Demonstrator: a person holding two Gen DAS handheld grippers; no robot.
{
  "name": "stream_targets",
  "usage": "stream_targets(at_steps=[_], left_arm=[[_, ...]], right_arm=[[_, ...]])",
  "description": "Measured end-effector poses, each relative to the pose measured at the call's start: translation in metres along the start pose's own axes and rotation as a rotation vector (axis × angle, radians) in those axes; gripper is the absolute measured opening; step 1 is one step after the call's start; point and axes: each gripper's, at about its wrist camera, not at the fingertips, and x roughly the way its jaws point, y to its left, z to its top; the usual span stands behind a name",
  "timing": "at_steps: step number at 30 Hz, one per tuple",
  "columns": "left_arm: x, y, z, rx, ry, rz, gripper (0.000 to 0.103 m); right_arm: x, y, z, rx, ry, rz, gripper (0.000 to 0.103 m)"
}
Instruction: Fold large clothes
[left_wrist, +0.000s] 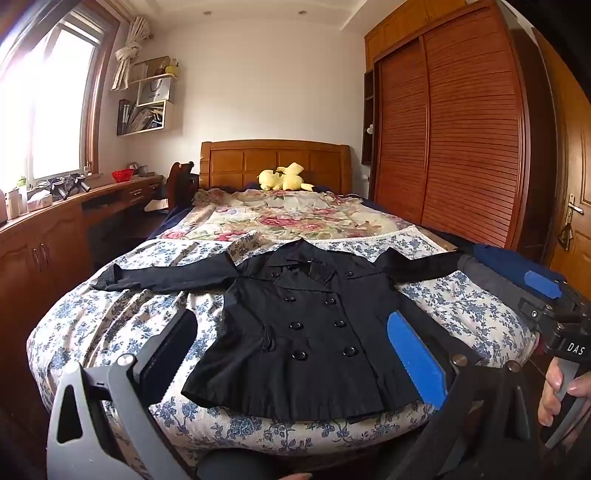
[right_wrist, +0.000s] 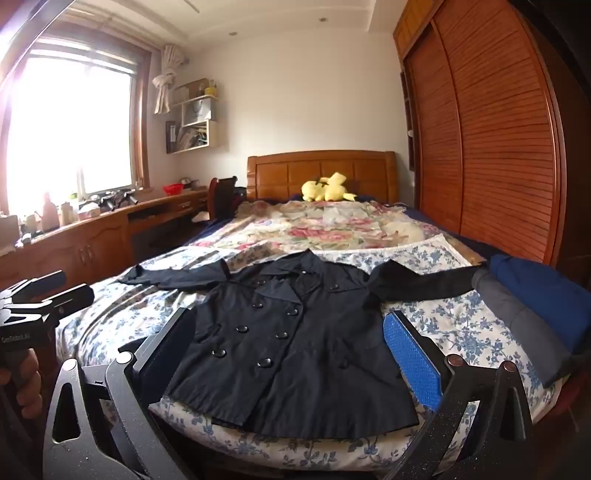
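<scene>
Black coat (left_wrist: 306, 325) lies flat on the bed (left_wrist: 110, 317), beyond both tongs | left gripper (left_wrist: 295, 354) and right gripper (right_wrist: 291, 354) spread wide, empty | coat's right cuff hidden under grey garment (right_wrist: 517, 325).

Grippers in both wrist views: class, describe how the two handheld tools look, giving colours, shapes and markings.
The left gripper has a grey metal frame with triangular cut-outs. The right gripper has a black frame. On each, one long flat finger has a black pad and the other a textured blue pad. The right gripper's body reads "DAS" in white letters; the left's has small white lettering.
</scene>
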Motion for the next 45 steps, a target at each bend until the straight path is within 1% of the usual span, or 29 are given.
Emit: stream_targets(at_steps=[14, 22, 25, 34, 45], left_arm=[[-0.001, 0.000, -0.001, 0.009, -0.013, 0.001, 0.103], [-0.006, -0.010, 0.001, 0.010, -0.016, 0.003, 0.103], [-0.008, -0.006, 0.002, 0.009, -0.019, 0.007, 0.103], [-0.012, -0.009, 0.006, 0.010, -0.026, 0.008, 0.103], [-0.009, -0.006, 0.003, 0.015, -0.022, 0.007, 0.103]], right_arm=[[-0.001, 0.003, -0.001, -0.011, -0.001, -0.004, 0.103], [0.000, 0.001, -0.002, -0.010, 0.000, -0.004, 0.103], [-0.002, 0.001, -0.001, -0.010, -0.003, -0.005, 0.103], [-0.001, 0.002, -0.002, -0.007, -0.004, -0.004, 0.103], [-0.002, 0.001, -0.002, -0.006, -0.006, -0.003, 0.103]])
